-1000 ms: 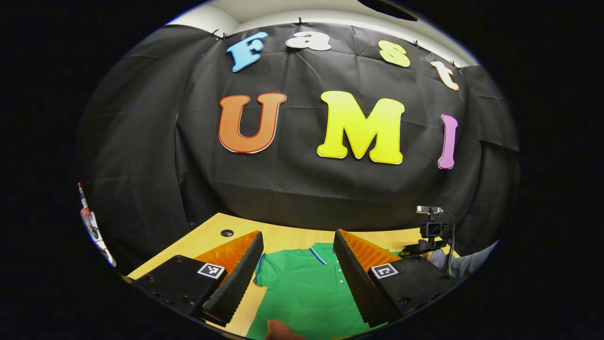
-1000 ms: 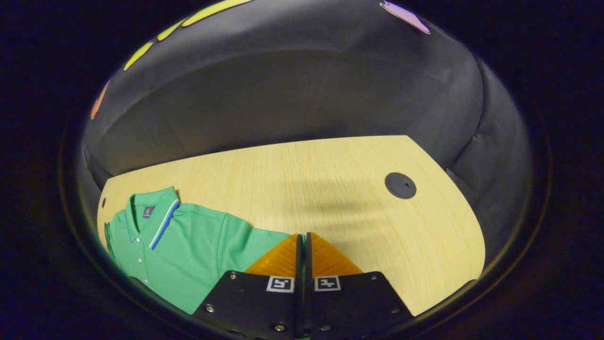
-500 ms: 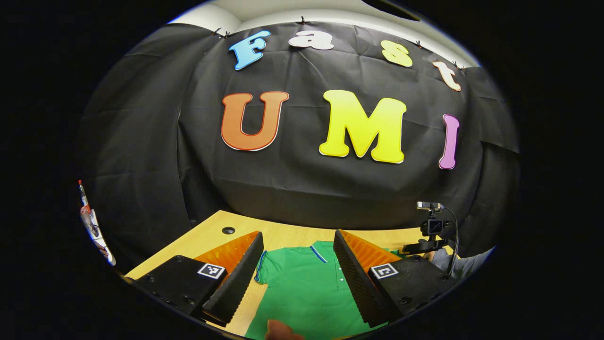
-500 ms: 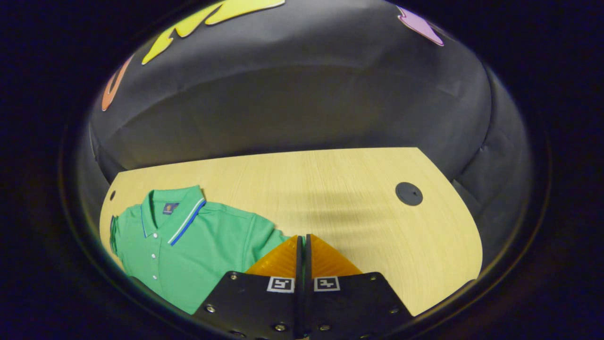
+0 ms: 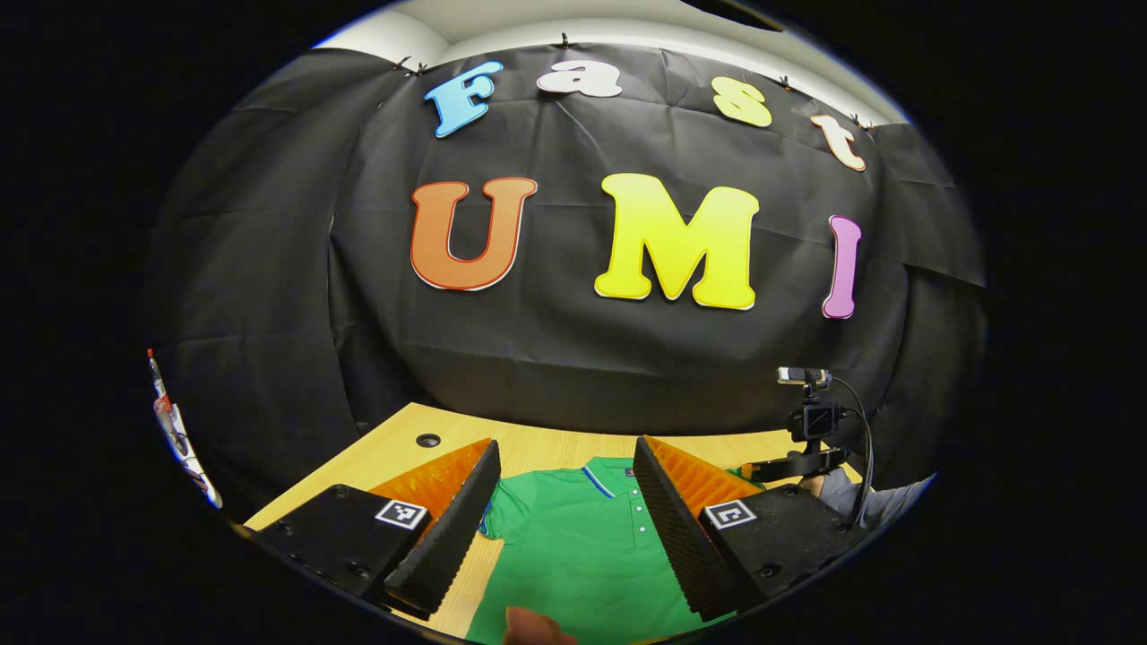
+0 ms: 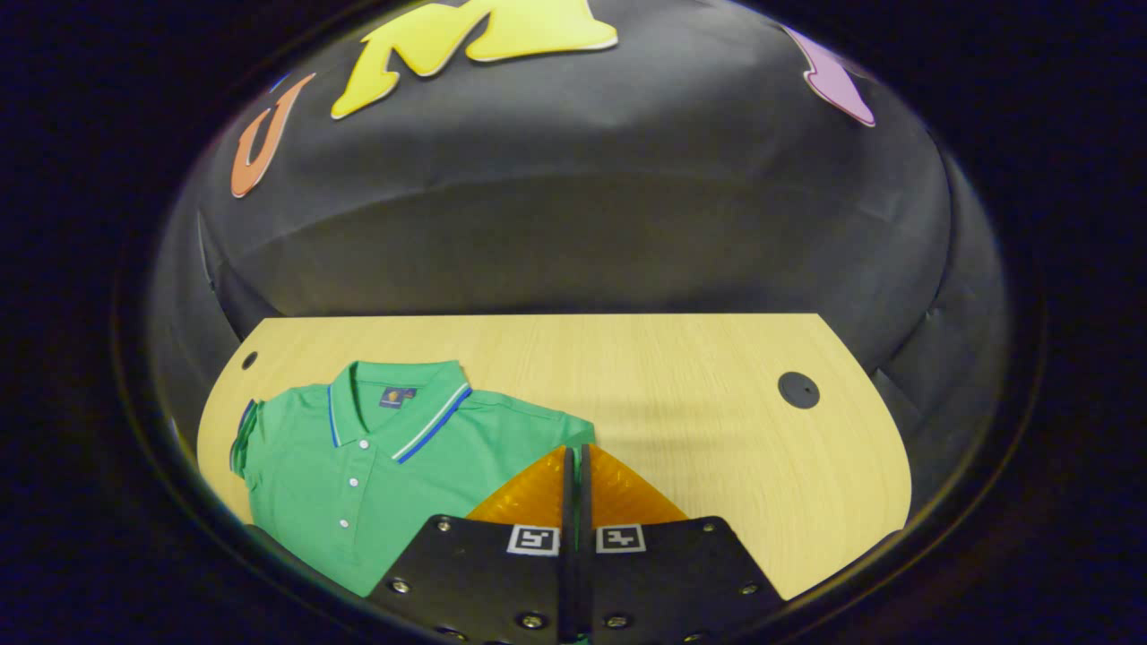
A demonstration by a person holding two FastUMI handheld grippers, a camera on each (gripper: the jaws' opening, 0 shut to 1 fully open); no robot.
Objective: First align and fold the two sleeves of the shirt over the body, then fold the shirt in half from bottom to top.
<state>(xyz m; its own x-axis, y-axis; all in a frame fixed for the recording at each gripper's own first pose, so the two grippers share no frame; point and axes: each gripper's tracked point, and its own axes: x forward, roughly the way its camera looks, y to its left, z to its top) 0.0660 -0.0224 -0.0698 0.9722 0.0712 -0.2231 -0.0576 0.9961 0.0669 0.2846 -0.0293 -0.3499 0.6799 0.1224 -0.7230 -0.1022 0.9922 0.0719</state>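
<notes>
A green polo shirt (image 6: 376, 475) with a blue-and-white trimmed collar lies face up on the wooden table (image 6: 672, 385). My right gripper (image 6: 574, 450) is shut, and a sliver of the shirt's green sleeve (image 6: 560, 430) is pinched between its fingers at the shoulder's edge. The other sleeve (image 6: 242, 439) lies bunched at the shirt's far side. In the left gripper view my left gripper (image 5: 565, 445) hangs open above the shirt (image 5: 582, 546), its fingers spread to either side of the collar and button placket with nothing held.
A round cable hole (image 6: 798, 390) sits in the table's right part, and another hole (image 5: 428, 440) near the far left corner. A black camera rig with a cable (image 5: 811, 421) stands at the right, above a grey sleeve (image 5: 860, 502). A fingertip (image 5: 533, 627) shows at the bottom edge.
The right gripper, still shut on the sleeve, has swung so the shirt sits more central and squarer in its view. The left gripper has barely moved and stays open.
</notes>
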